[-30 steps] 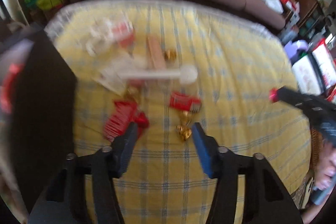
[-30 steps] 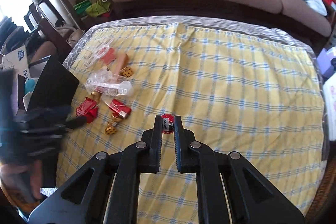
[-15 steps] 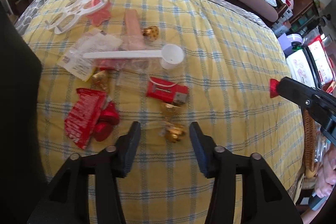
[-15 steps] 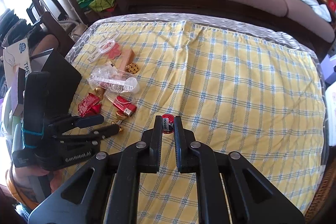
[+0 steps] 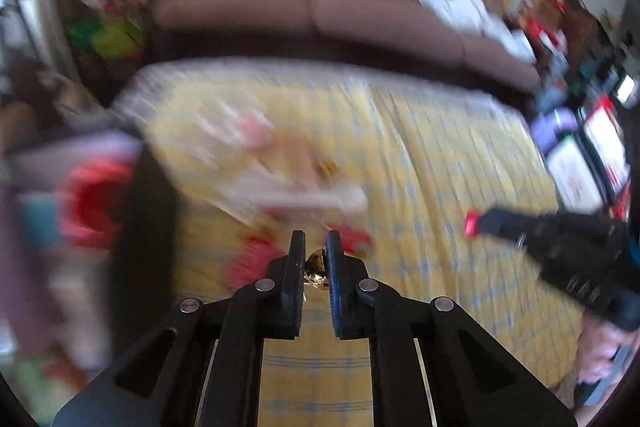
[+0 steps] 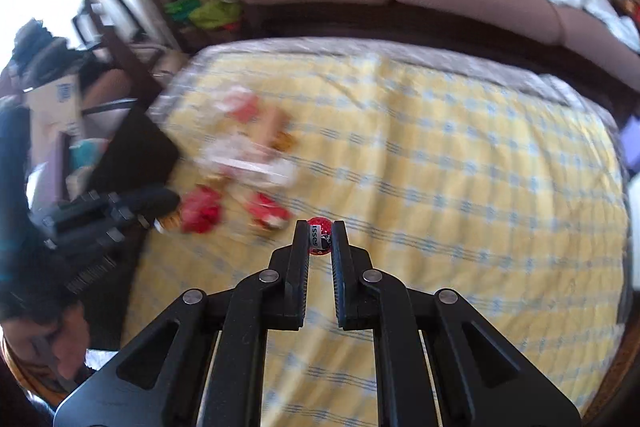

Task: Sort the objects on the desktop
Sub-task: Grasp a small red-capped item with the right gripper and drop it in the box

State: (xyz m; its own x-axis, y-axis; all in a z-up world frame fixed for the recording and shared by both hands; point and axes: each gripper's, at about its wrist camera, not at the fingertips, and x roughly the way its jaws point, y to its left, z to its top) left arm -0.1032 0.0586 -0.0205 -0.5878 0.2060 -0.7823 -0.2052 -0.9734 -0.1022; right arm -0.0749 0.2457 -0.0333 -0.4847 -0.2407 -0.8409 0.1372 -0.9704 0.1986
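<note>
Two candies pinched, one per tool: gold foil candy (image 5: 316, 269) just clamped as left gripper (image 5: 316, 254) closed, now off yellow checked cloth (image 5: 440, 155), so ready for sorting; red candy (image 6: 320, 234) in right gripper (image 6: 320, 239), label reading "isses". Remaining sweets blurred, unreadable.

Two black two-finger tools (image 5: 315, 251) (image 6: 321, 242) are counted, each gripping one sweet: one gold foil-wrapped candy (image 5: 316, 271), one red foil-wrapped candy (image 6: 319, 237); one yellow checked cloth (image 6: 460, 163) covers the worktop.
</note>
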